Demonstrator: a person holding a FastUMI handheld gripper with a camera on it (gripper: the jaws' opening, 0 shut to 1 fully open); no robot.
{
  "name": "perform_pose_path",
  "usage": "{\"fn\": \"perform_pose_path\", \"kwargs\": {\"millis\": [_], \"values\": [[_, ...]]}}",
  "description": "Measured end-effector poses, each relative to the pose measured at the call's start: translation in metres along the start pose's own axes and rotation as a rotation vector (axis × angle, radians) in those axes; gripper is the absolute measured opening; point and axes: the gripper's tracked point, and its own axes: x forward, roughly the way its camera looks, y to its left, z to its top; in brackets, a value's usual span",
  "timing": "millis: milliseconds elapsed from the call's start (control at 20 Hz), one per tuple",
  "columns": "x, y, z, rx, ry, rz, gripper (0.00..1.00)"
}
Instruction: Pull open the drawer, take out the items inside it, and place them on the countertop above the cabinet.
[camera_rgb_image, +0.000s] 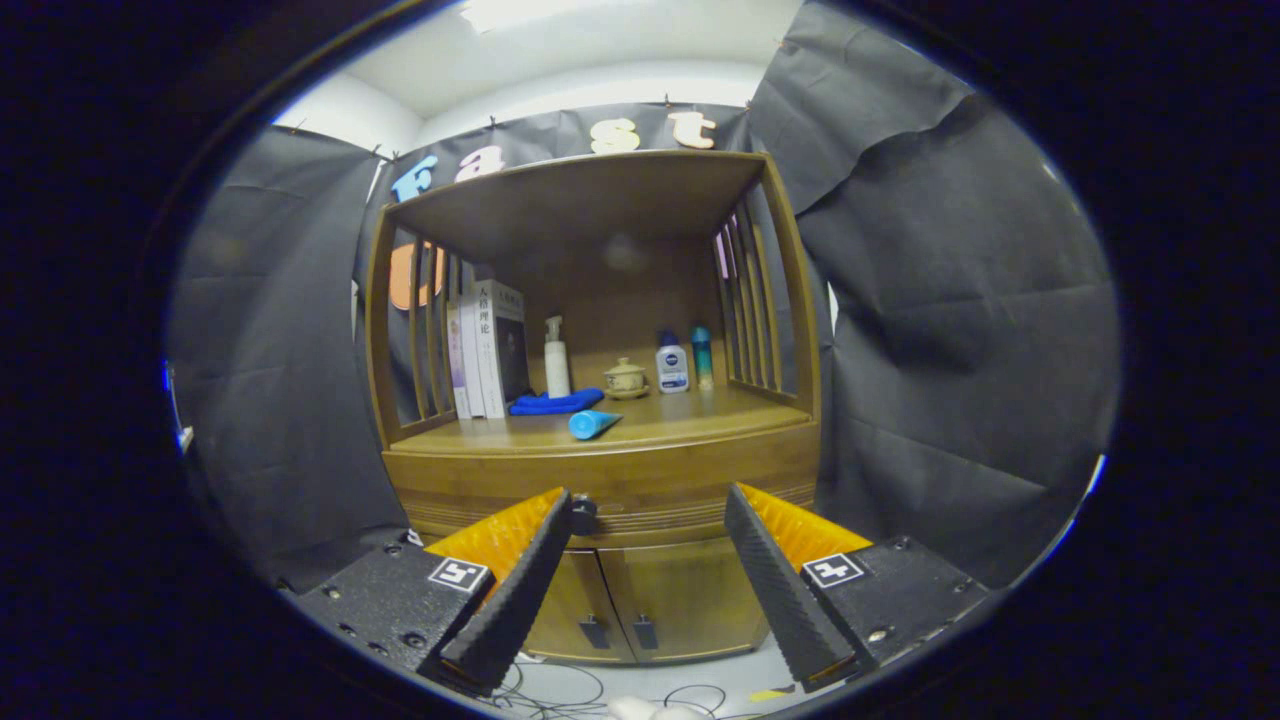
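Fingers stand wide apart, nothing between them, held off from the wooden cabinet and aimed at its front.

Just ahead, between the fingers: the drawer, front flush with the cabinet, shut. Its small dark knob sits right at the tip of the left finger, well off the midline of the gap. Below the drawer, two cabinet doors with dark pulls, closed.

Beyond and above the fingers: the tabletop over the drawer. On it a blue tube lies on its side near the front edge; behind it a folded blue cloth, a white pump bottle, a small lidded ceramic pot, a lotion bottle, a teal bottle, and upright books to the left.

Judgement: a shut drawer with goods on the tabletop fits either a drawer yet to be emptied or one emptied and pushed back in; drawer contents cannot be seen.

If the knob is to be taken: shift the fingers left until the knob is centred in the gap, go in level, close on the knob's neck, pull straight back along the drawer's travel. A skewed pull may bind the drawer or slip off so small a knob.
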Motion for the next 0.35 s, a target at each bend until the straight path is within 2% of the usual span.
{"fn": "perform_pose_path", "kwargs": {"millis": [350], "values": [[-0.001, 0.009, -0.01, -0.024, 0.035, 0.02, 0.99]]}}
